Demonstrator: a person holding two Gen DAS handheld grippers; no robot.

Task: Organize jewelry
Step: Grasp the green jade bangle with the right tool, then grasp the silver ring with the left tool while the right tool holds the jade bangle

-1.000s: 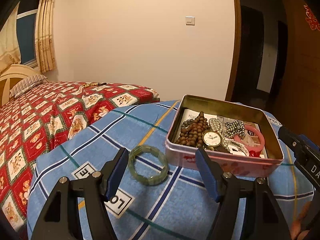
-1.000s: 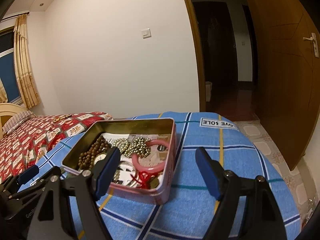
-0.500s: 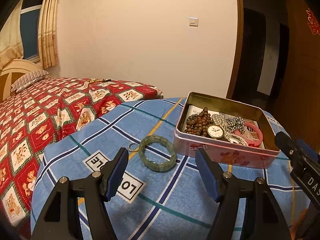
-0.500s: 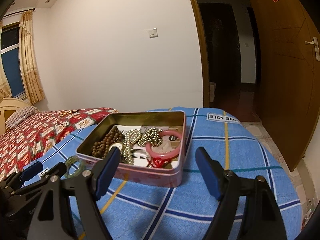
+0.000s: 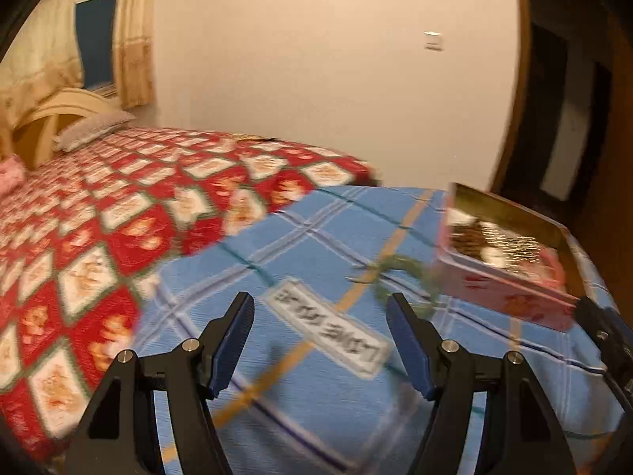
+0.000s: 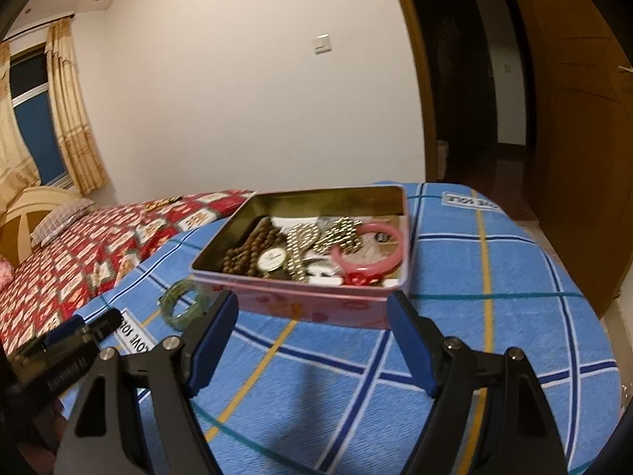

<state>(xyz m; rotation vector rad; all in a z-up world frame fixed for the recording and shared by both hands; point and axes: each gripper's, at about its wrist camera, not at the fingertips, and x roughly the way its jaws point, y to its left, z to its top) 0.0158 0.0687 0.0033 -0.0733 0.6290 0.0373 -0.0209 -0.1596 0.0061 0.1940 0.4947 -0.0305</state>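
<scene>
- A rectangular pink metal tin (image 6: 316, 301) w/ a gold inner wall is seen lying open on a blue plaid cloth (image 6: 494, 297); in the left wrist view the tin (image 5: 510, 297) sits at far right, blurred.
- Inside the tin: a brown wooden bead string (image 6: 247, 247) at left, a round white-faced watch (image 6: 272, 258) beside it, silver-tone bead strands (image 6: 324, 235) in the middle, a pink plastic bangle (image 6: 370, 249) at right, a red knotted cord (image 6: 358, 278) by the near wall.
- A green stone bangle (image 6: 182, 304) is seen flat on the cloth, outside the tin, just beside its left near corner; in the left wrist view the bangle (image 5: 403, 281) is blurred, between the tin and a white printed label (image 5: 328, 328) on the cloth.
- Right gripper (image 6: 312, 336): jaws held wide apart, nothing between them, above the cloth on the near side of the tin.
- Left gripper (image 5: 318, 340): jaws wide apart too, nothing gripped, over the label; it also shows at the left edge of the right wrist view.
- A bed w/ a red patterned quilt (image 5: 118, 217) lies left of the cloth; pillow (image 5: 93, 130) at its head.
- Behind: cream wall w/ a light switch (image 6: 322, 44), yellow curtains (image 6: 75, 118), wooden door (image 6: 585, 138) at right.
</scene>
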